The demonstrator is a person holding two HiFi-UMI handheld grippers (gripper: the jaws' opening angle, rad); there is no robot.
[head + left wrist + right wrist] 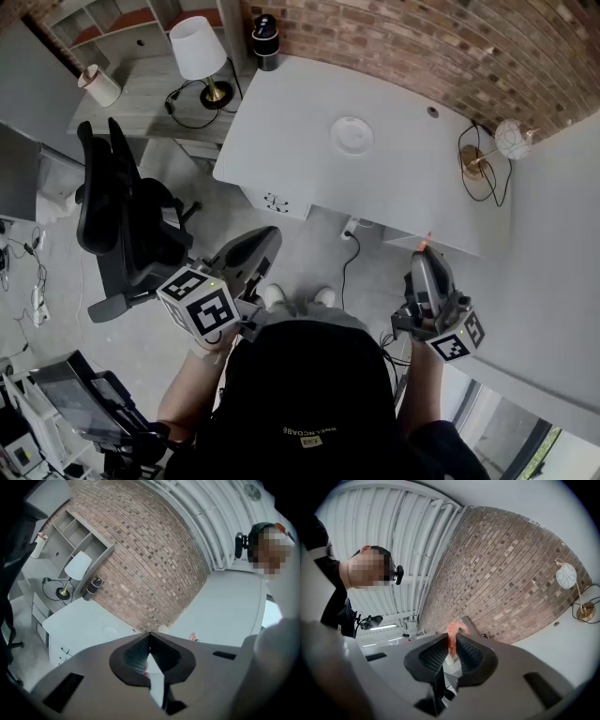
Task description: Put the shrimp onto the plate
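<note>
The wall [403, 37] is rough brick; table [281, 131] and plate [352, 135] look smooth

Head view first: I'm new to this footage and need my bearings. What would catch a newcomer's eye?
The pink shrimp pinched in the right gripper stands out, held short of the white desk. Ahead, a small white plate sits empty on that desk, by the brick wall. The left gripper is shut on nothing.
</note>
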